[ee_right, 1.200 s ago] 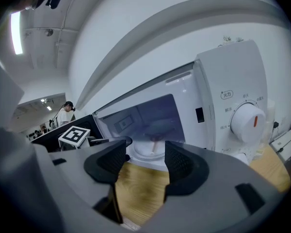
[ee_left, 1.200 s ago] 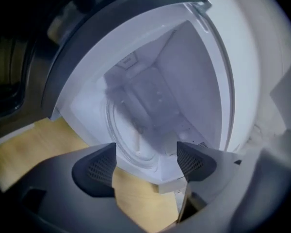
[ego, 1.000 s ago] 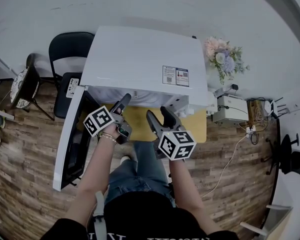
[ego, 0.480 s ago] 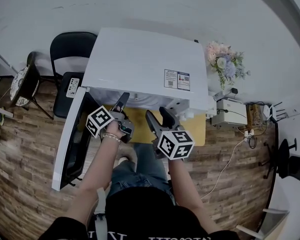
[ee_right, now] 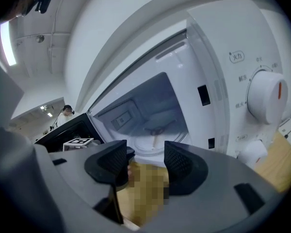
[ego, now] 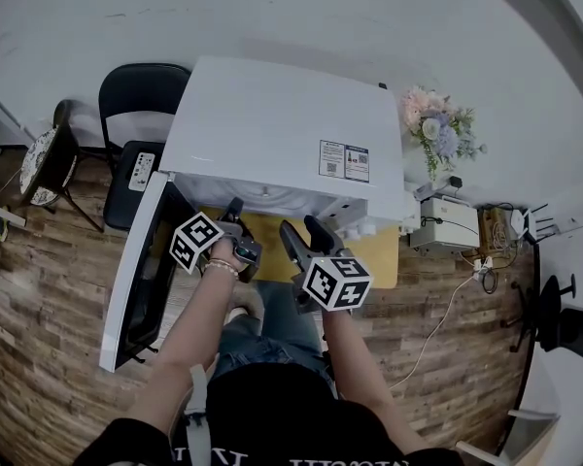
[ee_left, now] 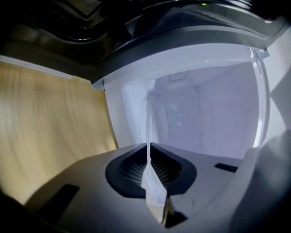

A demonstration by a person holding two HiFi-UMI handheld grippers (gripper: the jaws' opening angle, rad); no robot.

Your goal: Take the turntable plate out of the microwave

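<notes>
Left tool (ego: 235,207) lower, newly clamped on plate (ee_left: 147,144)

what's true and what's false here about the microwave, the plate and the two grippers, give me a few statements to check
1. The door of the microwave is open. True.
2. The left gripper is shut on the rim of the glass plate. True.
3. The right gripper is clamped on the plate. False: its jaws stand apart in front of the microwave, gripping nothing.
4. The flowers stand on top of the microwave. False: they stand beside it, at its right in the head view.
</notes>
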